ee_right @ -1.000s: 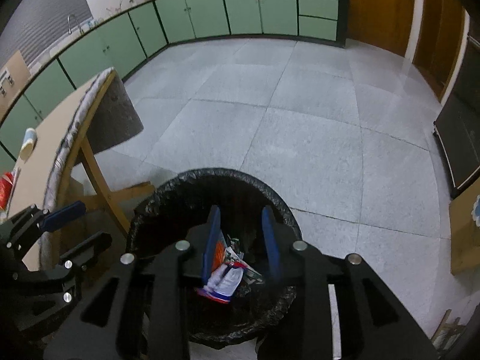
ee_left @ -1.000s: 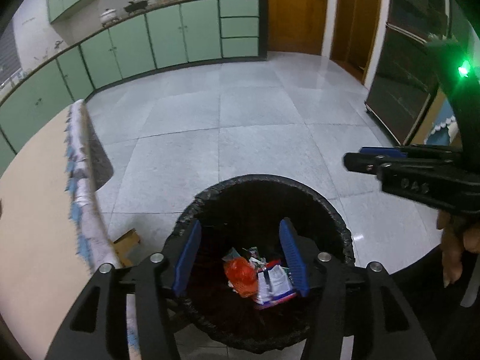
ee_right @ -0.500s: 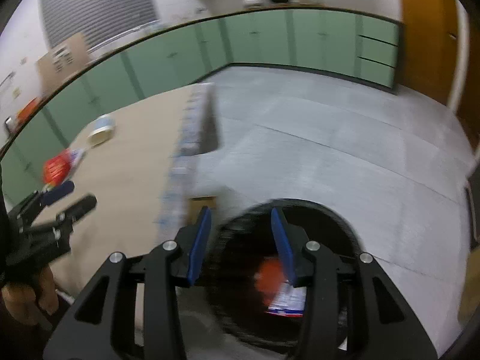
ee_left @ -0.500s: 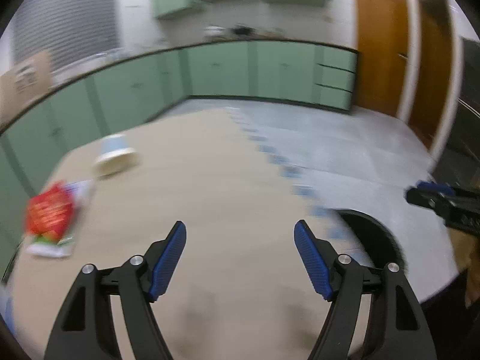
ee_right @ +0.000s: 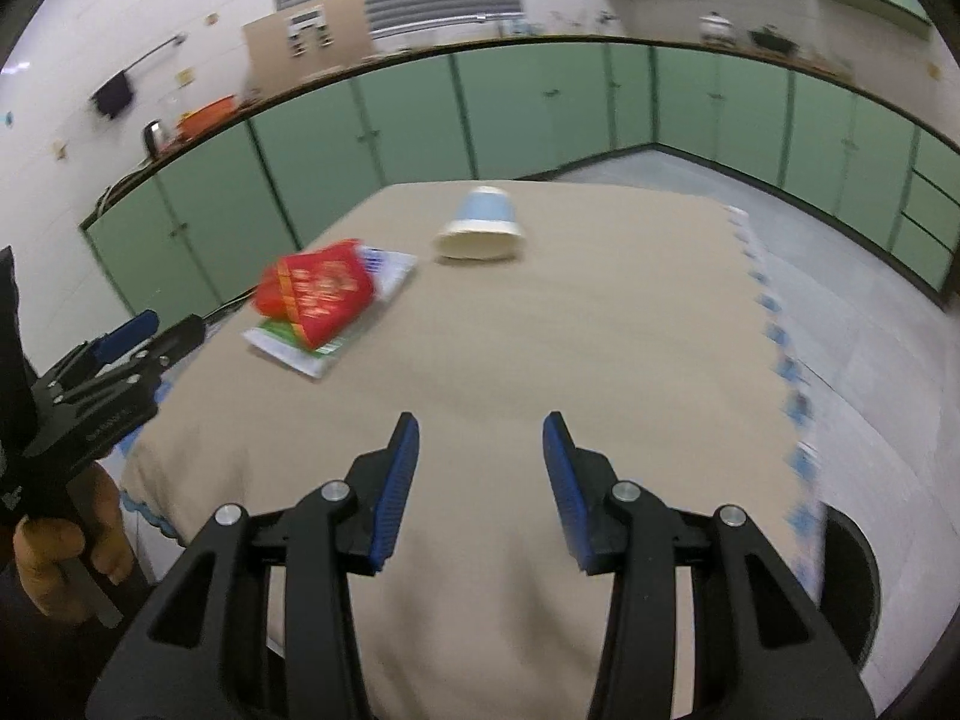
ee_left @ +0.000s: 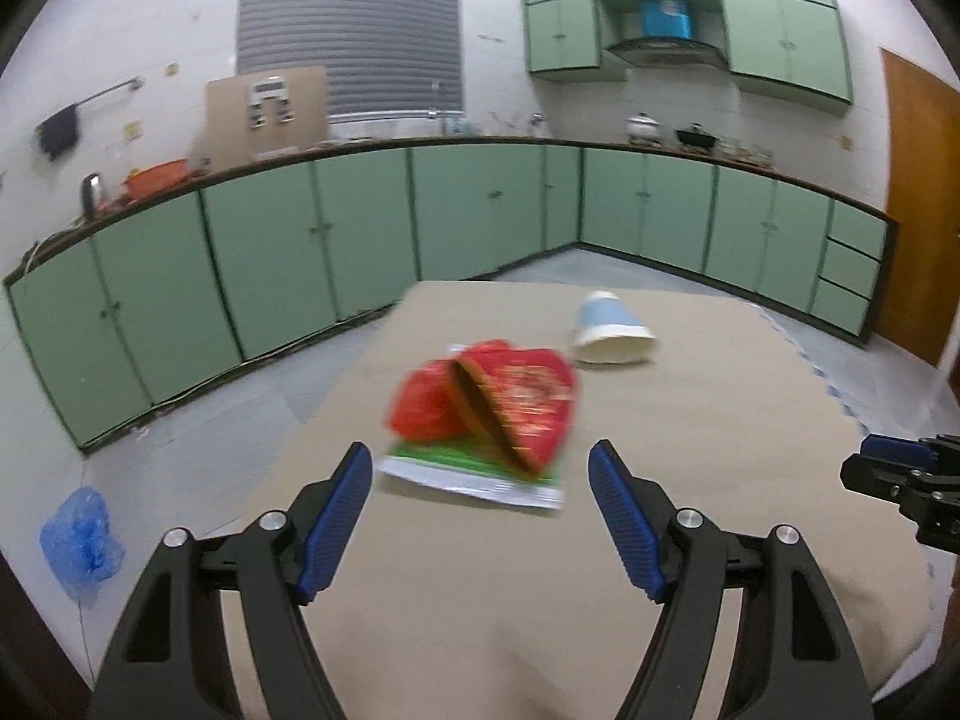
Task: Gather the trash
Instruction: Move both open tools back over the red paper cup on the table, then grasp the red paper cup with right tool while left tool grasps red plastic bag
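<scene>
Both tongs stand apart and carry nothing; their jaws have just been opening, and no item lies between them. The left tongs (ee_left: 480, 516) hover over the near part of the worktop (ee_left: 690, 408) and face the red snack packet (ee_left: 498, 402), which lies on a flat white and green wrapper (ee_left: 474, 480) near the worktop's left edge. The right tongs (ee_right: 480, 480) hover over the near middle of the worktop, well short of the paper cup (ee_right: 480, 234), which lies on its side toward the far edge, its open mouth facing the cameras. The black bin (ee_right: 852, 564) shows only as a dark rim below the worktop's right edge. Judged step: reaching for the remaining trash. To do it well, the left tongs should come down over the red packet with one finger on each side and close on its raised, puffed body, since the flat wrapper beneath offers little to pinch and may stay behind. The right tongs should take the cup across its side wall with light pressure, as thin paper is likely to crush or roll away. Both frames are blurred, so the wrapper's print cannot be read.
</scene>
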`<control>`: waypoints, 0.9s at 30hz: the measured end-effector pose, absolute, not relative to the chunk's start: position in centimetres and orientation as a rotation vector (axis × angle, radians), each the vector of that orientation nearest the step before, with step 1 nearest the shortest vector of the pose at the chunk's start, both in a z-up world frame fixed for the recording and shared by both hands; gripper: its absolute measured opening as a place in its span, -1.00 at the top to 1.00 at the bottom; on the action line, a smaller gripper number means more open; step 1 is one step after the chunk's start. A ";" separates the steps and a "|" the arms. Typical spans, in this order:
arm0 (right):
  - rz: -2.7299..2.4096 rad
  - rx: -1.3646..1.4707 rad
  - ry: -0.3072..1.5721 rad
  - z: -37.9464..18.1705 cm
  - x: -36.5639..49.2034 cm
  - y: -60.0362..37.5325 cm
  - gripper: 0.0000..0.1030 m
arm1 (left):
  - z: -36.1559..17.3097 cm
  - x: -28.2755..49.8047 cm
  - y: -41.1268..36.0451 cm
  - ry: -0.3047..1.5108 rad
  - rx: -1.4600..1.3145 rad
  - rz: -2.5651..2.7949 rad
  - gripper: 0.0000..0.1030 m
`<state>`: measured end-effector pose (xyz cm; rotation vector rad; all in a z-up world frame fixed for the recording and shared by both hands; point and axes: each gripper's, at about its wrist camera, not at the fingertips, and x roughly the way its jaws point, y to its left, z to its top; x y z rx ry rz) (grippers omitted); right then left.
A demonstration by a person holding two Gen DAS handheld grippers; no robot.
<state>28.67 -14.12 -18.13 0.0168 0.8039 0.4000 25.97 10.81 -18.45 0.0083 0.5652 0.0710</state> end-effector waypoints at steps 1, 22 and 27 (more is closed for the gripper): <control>0.410 0.007 0.800 -18.0 29.0 -12.8 0.18 | -18.6 26.2 12.0 0.564 0.001 0.080 -0.43; 0.368 -0.057 0.795 -21.6 35.9 3.0 0.18 | -22.2 29.1 21.5 0.617 0.014 -0.083 -0.19; 0.338 -0.058 0.795 -22.7 37.4 4.5 0.18 | -22.5 29.1 22.7 0.627 -0.005 -0.087 -0.19</control>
